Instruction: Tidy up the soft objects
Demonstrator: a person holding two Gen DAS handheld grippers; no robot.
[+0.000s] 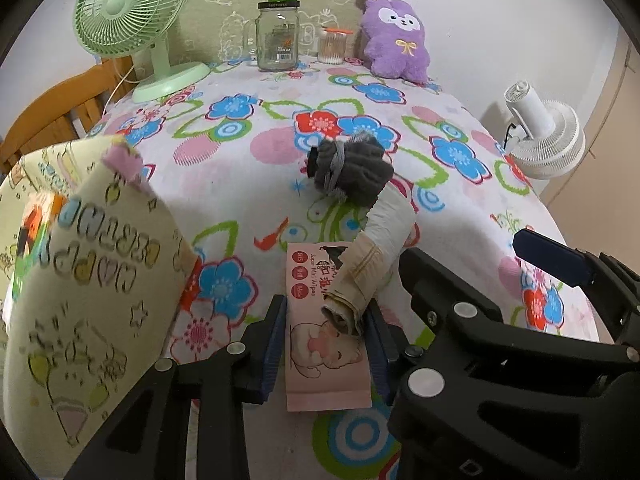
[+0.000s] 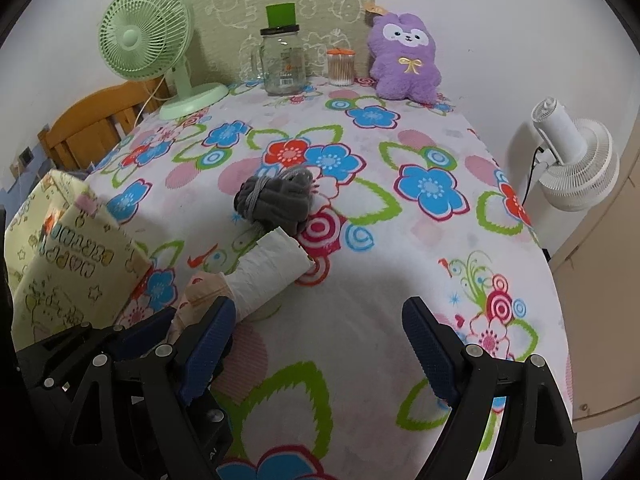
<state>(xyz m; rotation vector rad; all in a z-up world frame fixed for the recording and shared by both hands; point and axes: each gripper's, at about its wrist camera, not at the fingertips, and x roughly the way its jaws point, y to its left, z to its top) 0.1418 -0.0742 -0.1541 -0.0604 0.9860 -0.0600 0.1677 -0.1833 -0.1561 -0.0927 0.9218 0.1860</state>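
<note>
My left gripper (image 1: 326, 336) is shut on a pink pack of baby wipes (image 1: 326, 356), its blue pads on the pack's two long sides. A rolled white and beige cloth (image 1: 376, 256) lies across the pack's far end. A dark grey knotted sock bundle (image 1: 352, 168) lies just beyond it. In the right wrist view the roll (image 2: 272, 280) and the bundle (image 2: 276, 200) lie left of centre. My right gripper (image 2: 320, 344) is open and empty above the floral cloth, to the right of the left gripper. A purple plush toy (image 2: 406, 64) sits at the back right.
A yellow-green fabric storage box (image 1: 80, 264) stands at the left, also in the right wrist view (image 2: 60, 264). At the back stand a green fan (image 2: 148, 36), a glass jar (image 2: 282, 60) and a cotton-swab pot (image 2: 341, 66). A white fan (image 2: 576, 160) stands beyond the right edge.
</note>
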